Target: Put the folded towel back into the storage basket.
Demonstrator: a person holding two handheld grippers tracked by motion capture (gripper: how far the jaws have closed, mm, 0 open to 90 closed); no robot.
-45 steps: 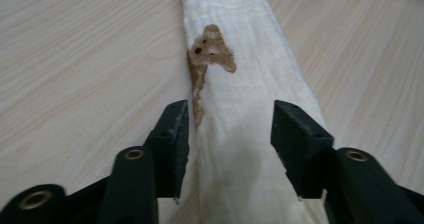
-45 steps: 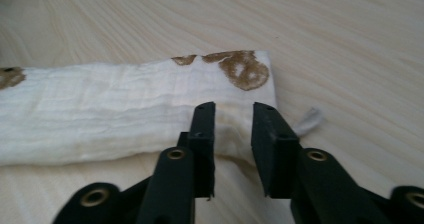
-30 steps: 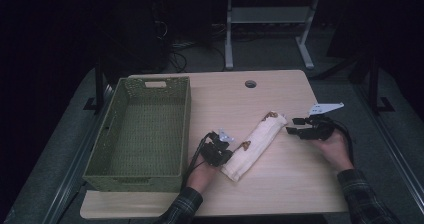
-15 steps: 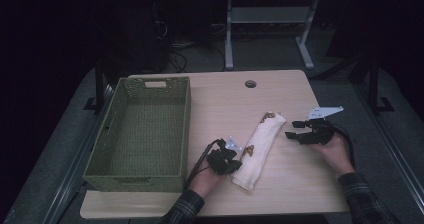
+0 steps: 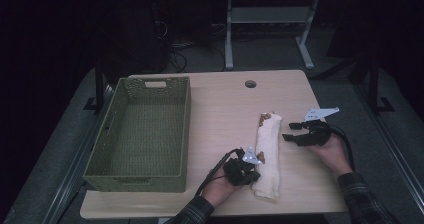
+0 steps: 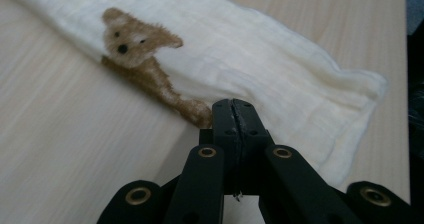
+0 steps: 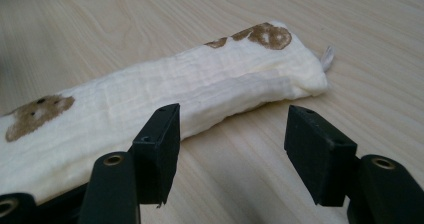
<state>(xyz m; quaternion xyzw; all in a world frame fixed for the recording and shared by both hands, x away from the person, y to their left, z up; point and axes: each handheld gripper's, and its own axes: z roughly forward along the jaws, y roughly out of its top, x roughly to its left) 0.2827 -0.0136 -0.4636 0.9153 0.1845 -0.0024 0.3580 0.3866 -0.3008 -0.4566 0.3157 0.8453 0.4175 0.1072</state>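
While the rolled cloth (image 5: 266,154) lay right of the empty basket (image 5: 141,134), left gripper (image 6: 233,115) pinched its edge, right gripper (image 7: 232,134) gaped empty; transfer pending.

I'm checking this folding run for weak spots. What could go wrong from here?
1. The left gripper is shut at the edge of the folded bear-print cloth; whether it pinches fabric is unclear, so a pull may slip off or drag only one layer and undo the fold.
2. The right gripper is open beside the cloth's far end without touching it, so that end is unsupported and may sag or unroll if lifted toward the green basket.
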